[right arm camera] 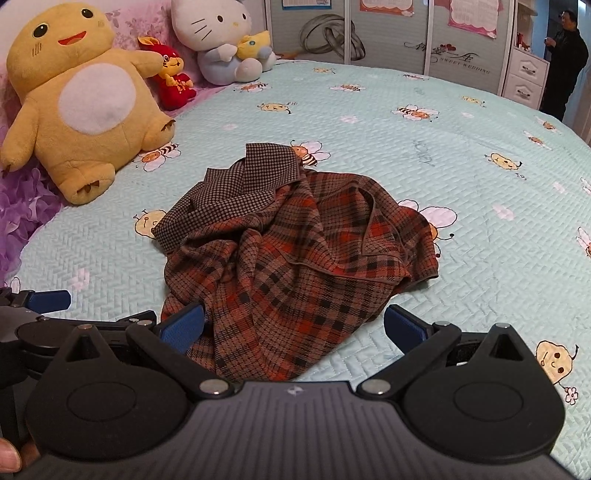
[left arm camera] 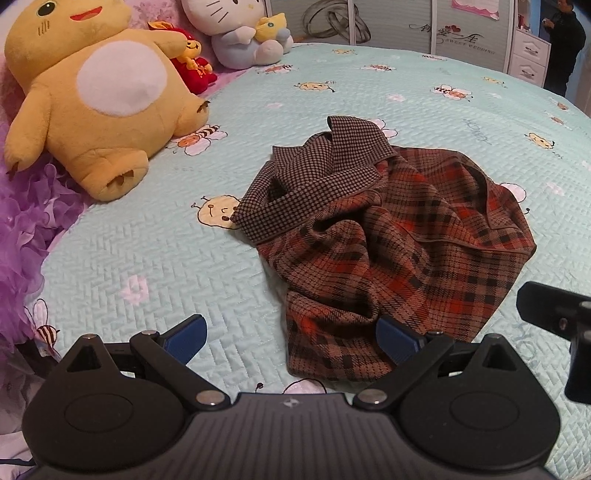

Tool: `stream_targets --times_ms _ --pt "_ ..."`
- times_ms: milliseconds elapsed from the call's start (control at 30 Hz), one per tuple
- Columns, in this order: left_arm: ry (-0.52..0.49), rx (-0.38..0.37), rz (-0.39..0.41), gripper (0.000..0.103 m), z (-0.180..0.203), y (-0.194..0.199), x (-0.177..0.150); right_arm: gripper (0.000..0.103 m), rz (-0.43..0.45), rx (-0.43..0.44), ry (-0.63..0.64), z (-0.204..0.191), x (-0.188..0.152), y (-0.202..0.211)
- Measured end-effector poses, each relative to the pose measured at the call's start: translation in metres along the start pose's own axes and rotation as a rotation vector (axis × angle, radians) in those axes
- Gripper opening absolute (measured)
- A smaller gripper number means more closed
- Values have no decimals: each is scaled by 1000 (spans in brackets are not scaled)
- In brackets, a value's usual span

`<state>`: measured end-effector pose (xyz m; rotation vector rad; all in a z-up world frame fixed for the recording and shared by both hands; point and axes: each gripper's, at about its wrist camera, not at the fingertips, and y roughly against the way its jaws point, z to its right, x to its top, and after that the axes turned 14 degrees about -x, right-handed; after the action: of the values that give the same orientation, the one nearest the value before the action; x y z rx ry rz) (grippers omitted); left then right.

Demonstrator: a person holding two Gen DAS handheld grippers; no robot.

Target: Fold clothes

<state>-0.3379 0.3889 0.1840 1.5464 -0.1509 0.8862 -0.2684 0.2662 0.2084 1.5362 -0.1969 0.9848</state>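
Observation:
A crumpled brown, orange and black plaid garment [left arm camera: 399, 254] [right arm camera: 295, 266] with a houndstooth band [left arm camera: 306, 184] [right arm camera: 236, 192] lies heaped on the pale green quilted bed [left arm camera: 147, 251] [right arm camera: 480, 184]. My left gripper [left arm camera: 291, 339] is open just above the bed, its right blue pad over the garment's near left corner, nothing held. My right gripper [right arm camera: 293, 325] is open too, its jaws straddling the garment's near edge. The left gripper's blue fingertip [right arm camera: 50, 300] shows at the far left of the right wrist view. A black part of the right gripper [left arm camera: 557, 314] shows at the right edge of the left wrist view.
A big yellow plush [left arm camera: 99, 92] [right arm camera: 74, 107], a small red plush [left arm camera: 194, 61] [right arm camera: 173, 79] and a white cat plush [left arm camera: 236, 29] [right arm camera: 221, 40] sit along the left headboard side. Purple ruffles [left arm camera: 26, 221] edge the bed at left. A person in dark clothes [left arm camera: 565, 48] [right arm camera: 567, 62] stands by white drawers [right arm camera: 524, 77].

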Motion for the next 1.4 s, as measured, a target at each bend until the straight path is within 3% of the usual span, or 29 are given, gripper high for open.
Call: stream_targets --times_ms 533,933,1100,1200,1400 --pt "7 -6 -11 101 4 -12 2 102 -21 27 -30 4 1 -14" --pt "20 -6 28 101 5 -13 5 102 -16 41 -46 3 3 -20" --pt "94 -86 23 101 -12 -27 3 102 -5 70 -59 8 2 -34" --pt "186 -139 80 101 -36 -36 -3 102 22 59 -70 15 -2 -51" --pt "243 -158 107 101 -60 -65 2 102 93 29 -23 15 -2 -93"
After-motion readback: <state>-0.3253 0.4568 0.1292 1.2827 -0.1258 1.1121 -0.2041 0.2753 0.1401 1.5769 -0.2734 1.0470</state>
